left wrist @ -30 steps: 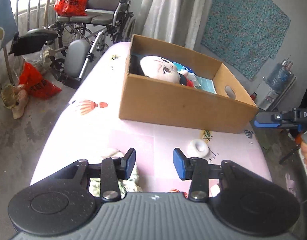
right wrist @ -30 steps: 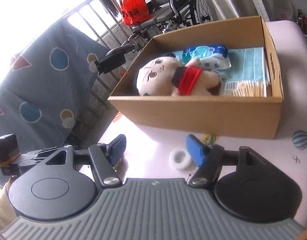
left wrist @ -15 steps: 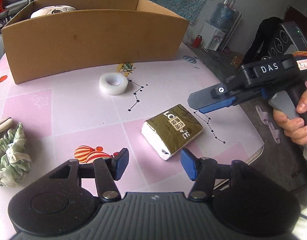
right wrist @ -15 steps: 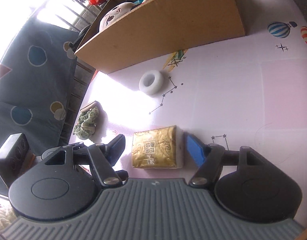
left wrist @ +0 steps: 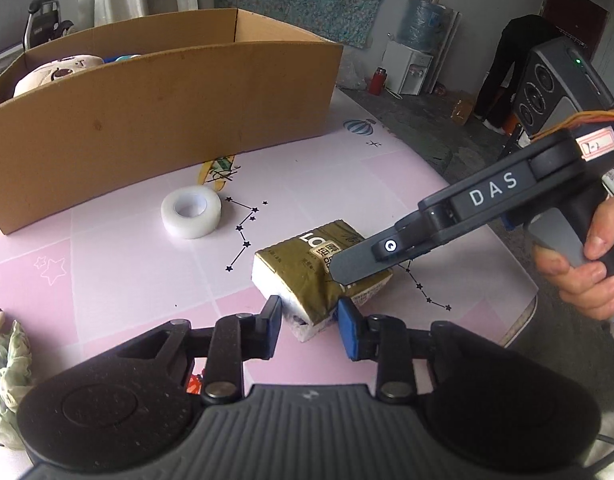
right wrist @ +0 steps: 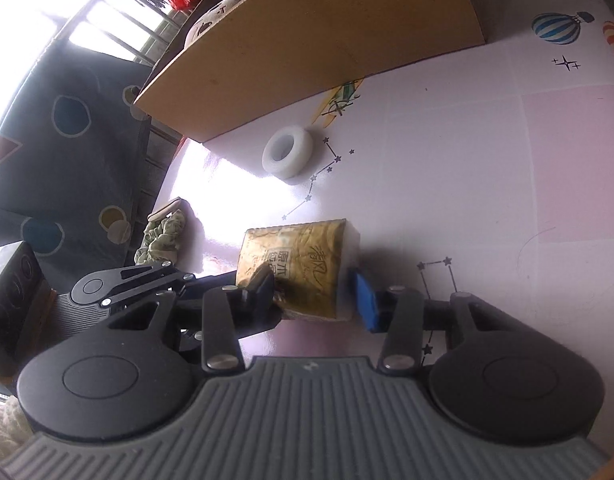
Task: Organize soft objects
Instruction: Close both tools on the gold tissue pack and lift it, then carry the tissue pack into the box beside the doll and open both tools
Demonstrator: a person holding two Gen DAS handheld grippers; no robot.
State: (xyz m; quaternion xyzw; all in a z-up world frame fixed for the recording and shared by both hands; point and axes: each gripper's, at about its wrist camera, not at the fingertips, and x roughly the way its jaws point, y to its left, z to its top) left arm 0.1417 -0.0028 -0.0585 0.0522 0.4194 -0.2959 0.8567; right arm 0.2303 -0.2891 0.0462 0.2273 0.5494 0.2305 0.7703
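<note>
A gold tissue pack (left wrist: 307, 264) lies on the pink table in front of a cardboard box (left wrist: 147, 120). My left gripper (left wrist: 310, 320) has the pack's near white end between its closing jaws, and both pads touch it. A finger (left wrist: 363, 258) of the right gripper lies over the pack's right part. In the right wrist view the right gripper (right wrist: 315, 292) straddles the tissue pack (right wrist: 303, 256). Its jaws are closing and its left pad dents the wrapper. A plush head (left wrist: 55, 74) shows over the box rim.
A white tape roll (left wrist: 191, 212) sits between the pack and the box. A green scrunchie (left wrist: 3, 380) lies at the table's left edge. The table ends just right of the pack (left wrist: 523, 312). A person in black (left wrist: 511, 60) bends over at the back right.
Both grippers came down from facing the box to the tissue pack. Their jaws narrowed from wide apart to touching the pack's sides. The right gripper now lies over the pack.
</note>
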